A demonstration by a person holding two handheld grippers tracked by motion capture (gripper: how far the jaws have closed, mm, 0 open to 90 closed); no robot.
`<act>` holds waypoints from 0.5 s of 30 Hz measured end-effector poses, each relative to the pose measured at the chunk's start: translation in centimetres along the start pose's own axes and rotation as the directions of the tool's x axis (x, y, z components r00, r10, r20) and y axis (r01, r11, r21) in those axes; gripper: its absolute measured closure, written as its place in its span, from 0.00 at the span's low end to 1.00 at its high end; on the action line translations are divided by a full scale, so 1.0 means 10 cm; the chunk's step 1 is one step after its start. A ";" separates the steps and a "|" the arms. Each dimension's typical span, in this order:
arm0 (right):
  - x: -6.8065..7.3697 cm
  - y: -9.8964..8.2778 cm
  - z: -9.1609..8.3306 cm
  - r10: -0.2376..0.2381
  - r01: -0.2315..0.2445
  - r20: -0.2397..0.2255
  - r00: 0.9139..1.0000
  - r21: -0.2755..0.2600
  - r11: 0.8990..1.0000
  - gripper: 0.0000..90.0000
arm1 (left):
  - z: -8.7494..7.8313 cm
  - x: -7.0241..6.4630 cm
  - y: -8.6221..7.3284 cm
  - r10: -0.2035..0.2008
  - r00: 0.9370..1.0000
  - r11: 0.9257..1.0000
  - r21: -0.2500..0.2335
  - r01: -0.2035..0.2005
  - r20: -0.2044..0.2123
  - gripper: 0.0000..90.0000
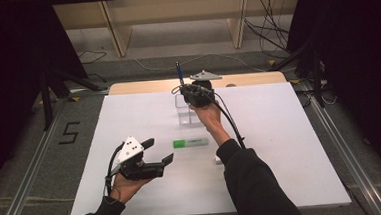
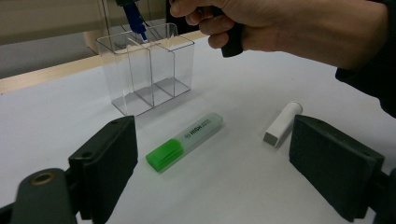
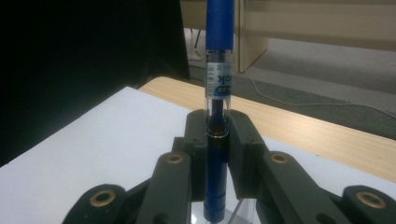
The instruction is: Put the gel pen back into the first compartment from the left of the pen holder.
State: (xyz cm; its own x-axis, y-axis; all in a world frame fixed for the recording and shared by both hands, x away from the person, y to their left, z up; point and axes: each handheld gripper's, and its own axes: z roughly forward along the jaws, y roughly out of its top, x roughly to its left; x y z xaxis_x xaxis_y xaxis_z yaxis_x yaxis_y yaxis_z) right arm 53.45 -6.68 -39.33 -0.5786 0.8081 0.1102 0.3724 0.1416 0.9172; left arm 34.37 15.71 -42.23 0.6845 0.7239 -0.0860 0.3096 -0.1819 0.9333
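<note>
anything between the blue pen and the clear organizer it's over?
Nothing visible. The right gripper is shut on the blue pen, holding it upright, tip down just above the organizer. In the left gripper view the tip sits at the open top of a rear compartment; which one I can't tell. The compartments look empty.

- My right gripper [image 1: 187,90] holds a blue pen [image 1: 179,73] upright over the clear organizer [image 1: 186,110].
- My left gripper [image 1: 158,152] rests open near the green highlighter [image 1: 190,143].
</note>
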 end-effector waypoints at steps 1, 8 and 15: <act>0.01 0.00 0.01 0.004 -0.004 0.001 1.000 0.001 1.000 0.88 | 0.00 0.00 0.00 0.002 1.000 1.000 0.001 -0.002 -0.001 0.17; 0.05 0.01 0.06 0.003 -0.003 0.006 1.000 0.001 1.000 0.88 | 0.00 0.00 0.00 0.003 1.000 1.000 0.001 -0.003 0.001 0.17; 0.03 -0.02 0.11 0.002 -0.003 0.019 1.000 0.015 1.000 0.88 | 0.00 0.00 0.00 0.006 1.000 1.000 0.001 -0.006 0.000 0.17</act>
State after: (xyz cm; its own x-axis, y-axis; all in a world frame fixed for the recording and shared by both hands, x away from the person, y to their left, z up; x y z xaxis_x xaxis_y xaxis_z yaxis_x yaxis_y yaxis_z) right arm 54.01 -5.80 -39.88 -0.5636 0.8193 0.1051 0.3848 0.1478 0.9111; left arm 34.35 15.69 -42.19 0.6860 0.7232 -0.0805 0.3065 -0.1868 0.9334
